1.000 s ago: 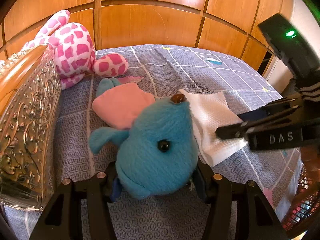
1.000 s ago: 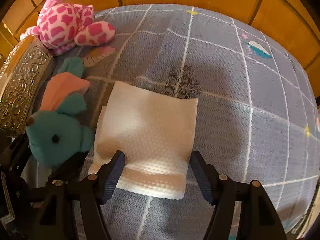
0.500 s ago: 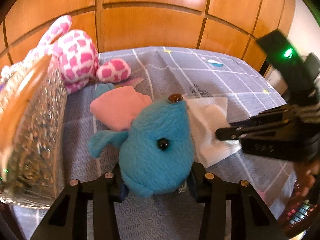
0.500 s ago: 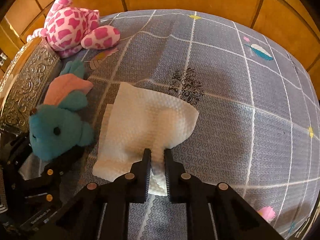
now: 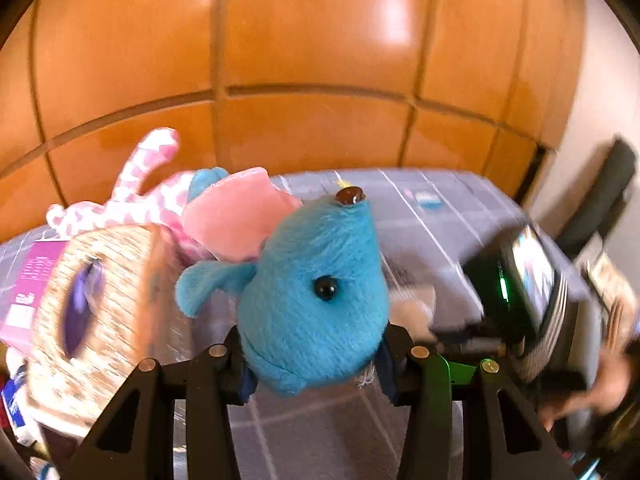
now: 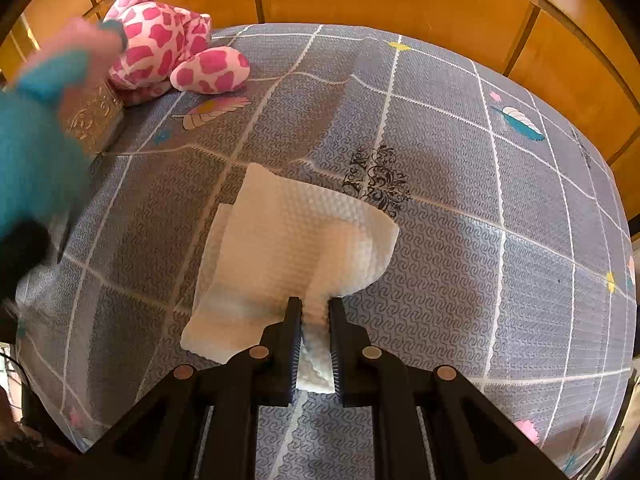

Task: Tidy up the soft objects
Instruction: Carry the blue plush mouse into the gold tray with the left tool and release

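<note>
Two soft things were in my jaws: the blue plush (image 5: 316, 304), clenched by my left gripper (image 5: 314, 354) above the bedspread (image 6: 460, 240), and the white cloth (image 6: 288, 256), pinched at its 6 o'clock edge by my right gripper (image 6: 314, 344). The thin pinch might slip, or the plush might snag the ornate box (image 5: 100, 304) at 9 o'clock. A second earlier the plush sat lower and my right jaws were open.

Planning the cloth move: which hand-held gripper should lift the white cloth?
Right. The right hand-held gripper is shut on the white cloth; the left hand-held gripper already holds the blue plush.
</note>
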`<action>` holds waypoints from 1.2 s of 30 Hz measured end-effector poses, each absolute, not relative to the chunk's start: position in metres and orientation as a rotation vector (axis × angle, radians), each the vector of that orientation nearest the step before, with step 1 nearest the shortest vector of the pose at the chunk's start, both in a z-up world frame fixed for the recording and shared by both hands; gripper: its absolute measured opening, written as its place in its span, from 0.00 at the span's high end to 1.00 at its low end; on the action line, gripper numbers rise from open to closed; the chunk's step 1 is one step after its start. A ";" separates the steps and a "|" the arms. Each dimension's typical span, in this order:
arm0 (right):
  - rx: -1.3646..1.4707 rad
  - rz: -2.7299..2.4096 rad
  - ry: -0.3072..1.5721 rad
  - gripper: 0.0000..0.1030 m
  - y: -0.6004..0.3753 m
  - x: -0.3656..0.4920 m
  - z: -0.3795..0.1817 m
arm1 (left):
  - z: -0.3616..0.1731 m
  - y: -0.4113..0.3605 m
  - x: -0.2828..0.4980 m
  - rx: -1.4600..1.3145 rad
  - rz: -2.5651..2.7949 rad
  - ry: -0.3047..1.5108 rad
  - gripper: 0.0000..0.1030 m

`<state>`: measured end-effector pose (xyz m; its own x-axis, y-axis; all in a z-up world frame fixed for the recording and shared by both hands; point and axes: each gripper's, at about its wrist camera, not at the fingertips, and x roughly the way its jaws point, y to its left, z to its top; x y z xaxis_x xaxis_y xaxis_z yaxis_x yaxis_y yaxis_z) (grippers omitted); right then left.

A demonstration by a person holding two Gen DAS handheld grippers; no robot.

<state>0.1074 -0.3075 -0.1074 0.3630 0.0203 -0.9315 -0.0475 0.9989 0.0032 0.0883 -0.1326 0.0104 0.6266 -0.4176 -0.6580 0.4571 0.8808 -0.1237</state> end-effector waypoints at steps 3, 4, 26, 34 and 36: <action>-0.047 0.040 1.195 0.89 -0.306 0.108 -0.108 | 0.032 -0.100 0.102 0.002 -0.425 0.698 0.55; -0.054 0.040 1.193 0.88 -0.304 0.108 -0.108 | 0.038 -0.088 0.105 -0.016 -0.405 0.685 0.55; -0.218 0.019 1.146 0.86 -0.270 0.096 -0.107 | 0.015 0.075 0.072 -0.089 -0.041 0.670 0.54; -0.252 0.008 1.134 0.86 -0.262 0.093 -0.106 | 0.015 0.095 0.053 -0.103 0.008 0.665 0.53; -0.260 0.005 1.130 0.86 -0.259 0.092 -0.106 | 0.014 0.100 0.049 -0.102 0.023 0.662 0.53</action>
